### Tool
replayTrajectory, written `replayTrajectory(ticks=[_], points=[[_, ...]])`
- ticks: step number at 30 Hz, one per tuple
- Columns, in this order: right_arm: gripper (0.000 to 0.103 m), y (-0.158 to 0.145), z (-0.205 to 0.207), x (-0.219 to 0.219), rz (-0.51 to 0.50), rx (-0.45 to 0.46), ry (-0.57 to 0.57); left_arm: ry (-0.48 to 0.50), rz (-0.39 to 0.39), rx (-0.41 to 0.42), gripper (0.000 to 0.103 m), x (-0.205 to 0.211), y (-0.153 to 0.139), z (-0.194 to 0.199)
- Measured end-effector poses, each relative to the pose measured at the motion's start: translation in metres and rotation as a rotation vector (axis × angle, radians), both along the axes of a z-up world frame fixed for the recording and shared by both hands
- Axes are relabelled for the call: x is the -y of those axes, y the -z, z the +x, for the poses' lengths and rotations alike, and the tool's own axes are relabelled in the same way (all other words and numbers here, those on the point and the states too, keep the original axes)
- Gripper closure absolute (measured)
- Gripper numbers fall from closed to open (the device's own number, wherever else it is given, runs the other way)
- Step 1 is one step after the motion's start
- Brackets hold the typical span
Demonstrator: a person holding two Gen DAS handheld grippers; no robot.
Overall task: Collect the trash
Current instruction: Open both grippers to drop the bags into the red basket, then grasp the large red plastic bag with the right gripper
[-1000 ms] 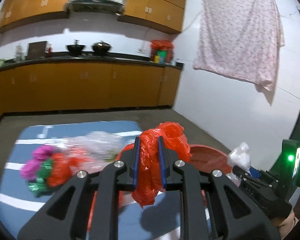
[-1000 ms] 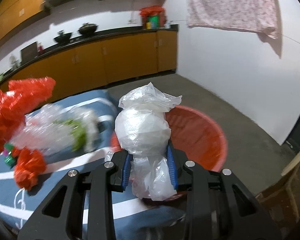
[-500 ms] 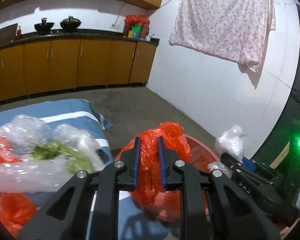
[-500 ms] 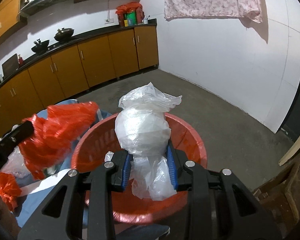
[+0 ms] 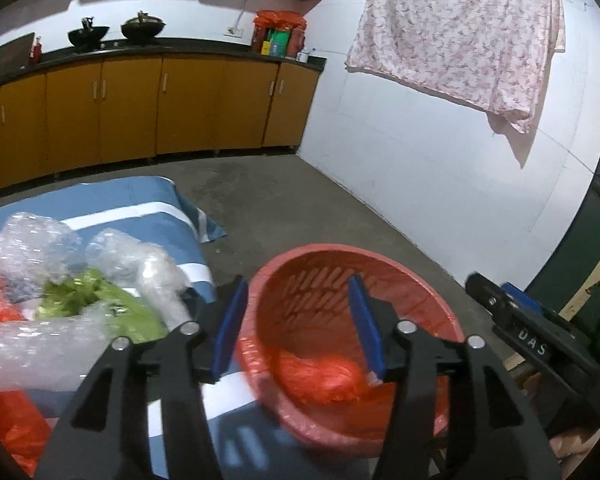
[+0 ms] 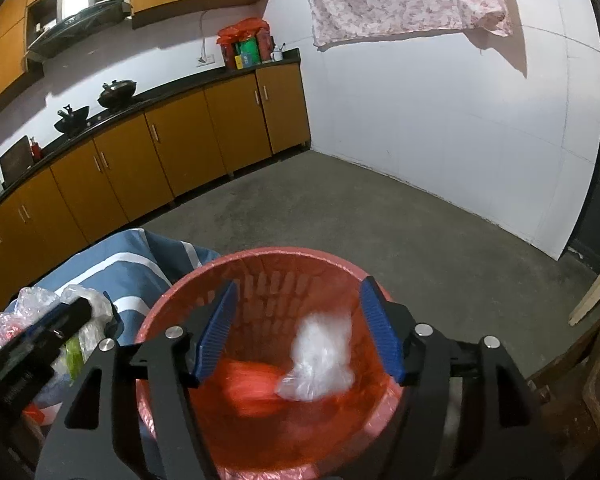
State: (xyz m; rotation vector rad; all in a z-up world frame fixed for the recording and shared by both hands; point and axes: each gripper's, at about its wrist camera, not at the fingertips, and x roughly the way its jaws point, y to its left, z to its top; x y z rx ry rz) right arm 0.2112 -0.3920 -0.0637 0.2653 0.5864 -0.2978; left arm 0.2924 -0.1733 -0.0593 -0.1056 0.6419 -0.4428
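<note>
"DAS" reads on right gripper [image 5: 500, 304]. Both it and left gripper [image 5: 298, 322] tilt down over red basket [image 6: 180, 292], jaws just opened, gripping nothing.

My left gripper [image 5: 296, 320] and right gripper [image 6: 298, 330] are black angular frames with silver screws, blue ribbed pads, and white "DAS" lettering on one side.

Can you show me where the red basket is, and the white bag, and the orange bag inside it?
red basket [image 6: 284, 254]: right wrist view, on its far rim.
white bag [image 6: 320, 356]: right wrist view, on its crumpled middle.
orange bag [image 5: 320, 376]: left wrist view, on its middle.
</note>
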Motion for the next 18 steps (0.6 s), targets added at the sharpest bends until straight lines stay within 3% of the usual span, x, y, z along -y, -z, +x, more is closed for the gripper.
replayTrajectory(ticks=[4, 11, 18], points=[[0.033, 0.001, -0.007, -0.007, -0.019, -0.01, -0.003, -0.036, 0.02, 0.044, 0.035, -0.019, -0.012, -0.019], [0.031, -0.007, -0.019, -0.036, -0.039, -0.008, -0.036, -0.108, 0.045, 0.114, 0.026, -0.064, -0.037, -0.058], [0.028, -0.013, -0.034, -0.112, -0.055, 0.016, -0.187, -0.301, 0.124, 0.186, 0.02, -0.149, -0.046, -0.104]])
